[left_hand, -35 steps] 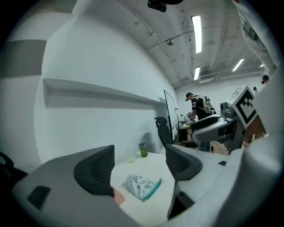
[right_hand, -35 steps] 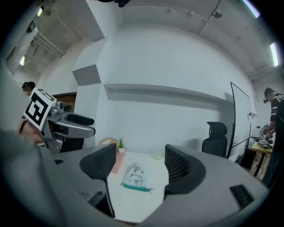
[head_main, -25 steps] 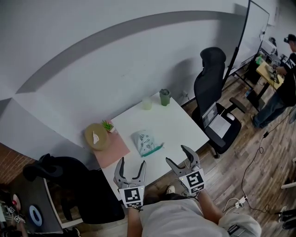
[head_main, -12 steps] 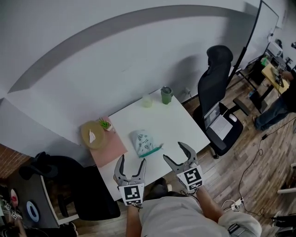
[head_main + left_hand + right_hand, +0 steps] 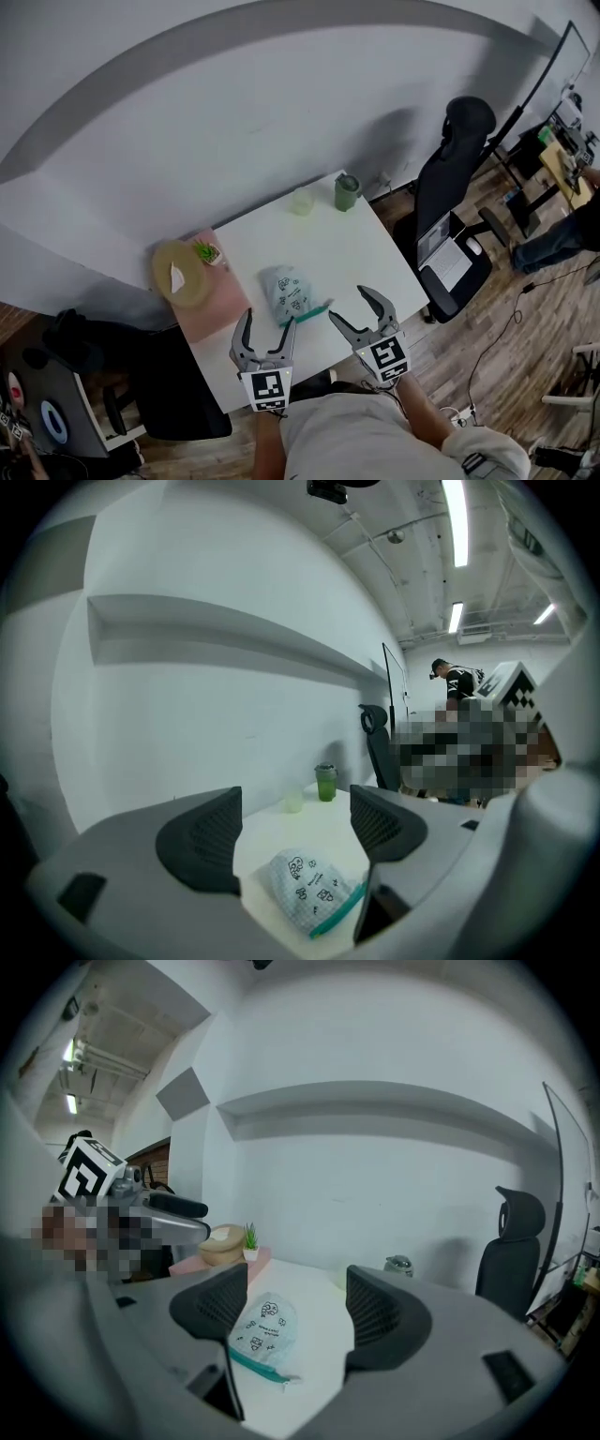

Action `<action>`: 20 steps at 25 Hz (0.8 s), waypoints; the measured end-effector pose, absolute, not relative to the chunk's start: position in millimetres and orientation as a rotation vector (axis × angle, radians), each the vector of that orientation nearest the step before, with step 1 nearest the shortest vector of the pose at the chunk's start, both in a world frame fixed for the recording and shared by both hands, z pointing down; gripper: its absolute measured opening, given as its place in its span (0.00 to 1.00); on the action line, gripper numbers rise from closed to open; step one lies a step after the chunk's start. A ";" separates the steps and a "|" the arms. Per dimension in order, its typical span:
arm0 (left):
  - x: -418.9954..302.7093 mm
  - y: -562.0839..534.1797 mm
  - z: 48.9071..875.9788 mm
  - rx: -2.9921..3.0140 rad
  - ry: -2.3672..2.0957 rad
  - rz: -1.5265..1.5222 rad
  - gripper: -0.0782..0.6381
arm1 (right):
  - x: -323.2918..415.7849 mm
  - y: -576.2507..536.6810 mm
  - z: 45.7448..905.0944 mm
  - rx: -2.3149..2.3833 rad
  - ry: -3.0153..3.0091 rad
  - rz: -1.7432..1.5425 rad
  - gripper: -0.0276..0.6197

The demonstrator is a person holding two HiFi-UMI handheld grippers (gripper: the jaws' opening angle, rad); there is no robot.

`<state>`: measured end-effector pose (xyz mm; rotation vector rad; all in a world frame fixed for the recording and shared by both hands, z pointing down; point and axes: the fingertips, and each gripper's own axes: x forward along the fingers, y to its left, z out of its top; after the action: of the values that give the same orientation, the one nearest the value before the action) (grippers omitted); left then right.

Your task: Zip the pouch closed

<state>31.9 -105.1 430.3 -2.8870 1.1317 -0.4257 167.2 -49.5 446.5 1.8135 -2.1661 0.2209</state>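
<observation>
A pale printed pouch (image 5: 289, 292) with a teal zip edge (image 5: 312, 311) lies on the white table (image 5: 347, 251), near its front edge. In the left gripper view the pouch (image 5: 307, 887) shows low between the jaws; in the right gripper view the pouch (image 5: 260, 1322) lies low and to the left. My left gripper (image 5: 265, 332) hovers open at the table's front edge, just short of the pouch and to its left. My right gripper (image 5: 360, 307) is open too, off the pouch's right side. Neither touches the pouch.
A green cup (image 5: 347, 192) and a pale cup (image 5: 301, 201) stand at the table's far edge. A pink mat (image 5: 212, 305) at the left carries a round tan object (image 5: 178, 273) and a small plant (image 5: 203, 252). A black office chair (image 5: 456, 202) stands right.
The view has shifted, so the table sits closer under both grippers. Both grippers have come nearer the pouch and stay open.
</observation>
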 end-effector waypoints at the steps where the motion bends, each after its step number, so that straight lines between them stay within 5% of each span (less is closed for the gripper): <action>1: 32.7 -111.0 433.9 -2.893 1.137 -0.434 0.59 | 168.4 -56.4 450.3 1.802 -2.163 0.231 0.55; 11: 35.4 -145.4 478.3 -2.997 1.136 -0.490 0.59 | 168.4 -103.5 487.8 1.704 -2.110 0.281 0.53; 20: 48.4 -149.3 520.1 -3.087 1.088 -0.599 0.55 | 179.3 -110.5 528.8 1.547 -2.083 0.325 0.41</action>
<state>48.4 -149.3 520.1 -3.0868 1.0883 -0.5987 179.3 -110.5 528.8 1.5467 -2.0828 0.3247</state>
